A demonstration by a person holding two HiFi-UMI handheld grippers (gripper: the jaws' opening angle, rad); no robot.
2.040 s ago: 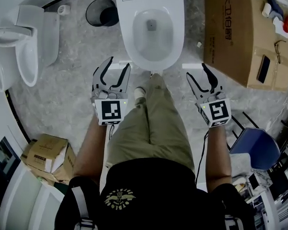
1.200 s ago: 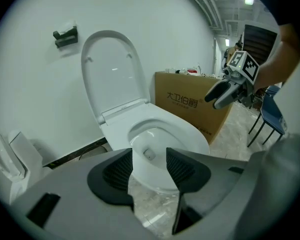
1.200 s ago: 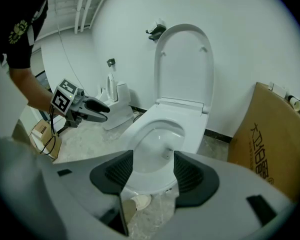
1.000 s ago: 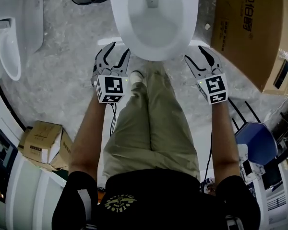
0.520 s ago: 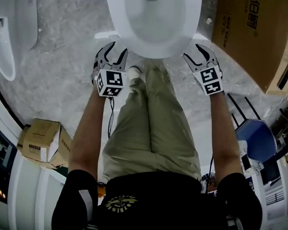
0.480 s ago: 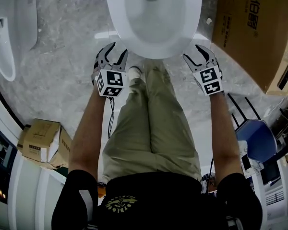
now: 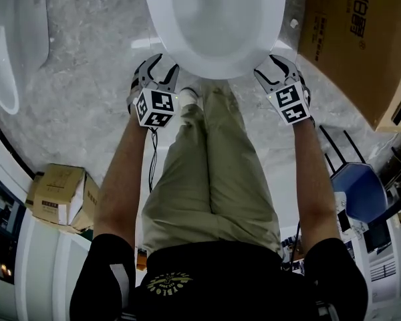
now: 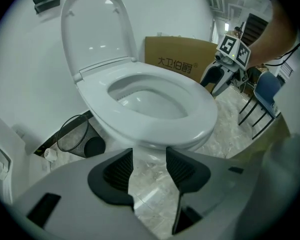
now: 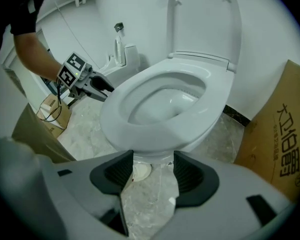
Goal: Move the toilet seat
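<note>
My left gripper (image 8: 149,159), my right gripper (image 9: 153,160): jaws wide, empty; toilet seat (image 8: 202,106) down, just ahead; lid (image 8: 97,29) upright

toilet seat (image 8: 202,109) ahead of left gripper (image 8: 149,152) was glossy, smooth | floor (image 8: 152,194) beneath looked polished stone | box (image 8: 180,61) beyond was matt cardboard

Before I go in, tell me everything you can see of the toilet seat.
The toilet seat is a white, glossy oval ring, plastic by the look, lying flat on the bowl. It is hinged at the back, where the lid stands upright against the wall. Nothing rests on it. The left gripper and right gripper sit low at either side of its front rim, jaws open, with no contact visible.
</note>
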